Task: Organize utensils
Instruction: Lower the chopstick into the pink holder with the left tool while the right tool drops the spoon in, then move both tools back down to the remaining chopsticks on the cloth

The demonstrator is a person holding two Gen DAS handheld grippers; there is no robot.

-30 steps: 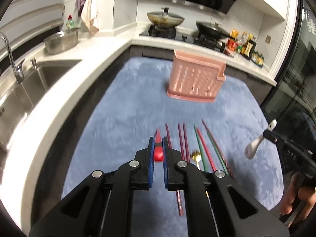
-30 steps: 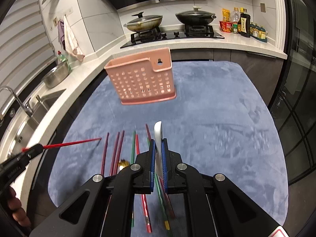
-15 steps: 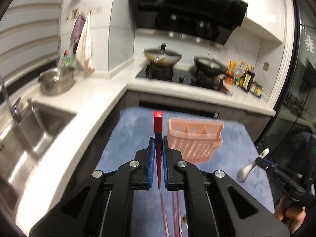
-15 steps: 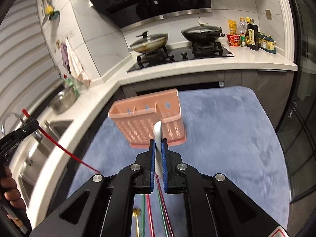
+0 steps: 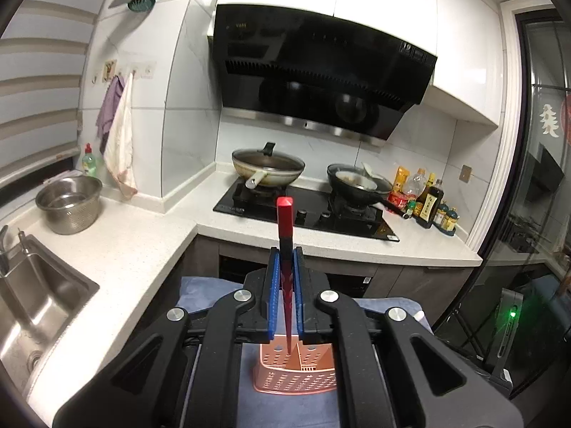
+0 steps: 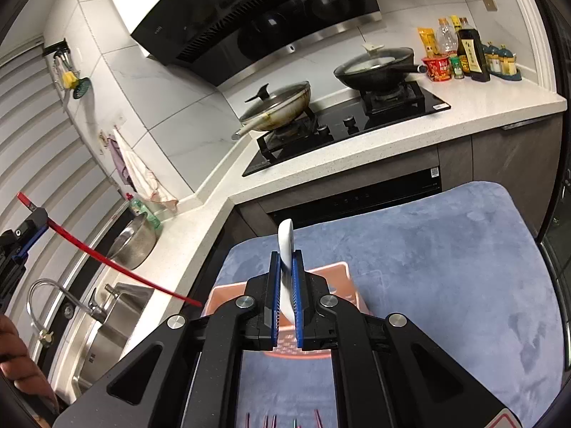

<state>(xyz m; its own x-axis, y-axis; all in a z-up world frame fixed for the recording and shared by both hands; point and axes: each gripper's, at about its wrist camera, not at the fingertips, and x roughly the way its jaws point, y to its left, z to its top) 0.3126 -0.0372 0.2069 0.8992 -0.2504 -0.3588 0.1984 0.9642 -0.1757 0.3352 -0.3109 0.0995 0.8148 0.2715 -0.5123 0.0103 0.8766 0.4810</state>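
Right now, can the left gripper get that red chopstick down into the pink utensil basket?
Probably yes. The left gripper holds the red chopstick tip-down directly over the pink basket, whose open compartments look unobstructed.

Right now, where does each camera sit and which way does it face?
Left wrist: on the left gripper, facing the stove; its fingers clamp a red chopstick above the pink basket.
Right wrist: on the right gripper, looking down over the blue mat; it clamps a white spoon; a hand shows at the left edge.
Shared: basket, chopstick, stove, metal bowl.
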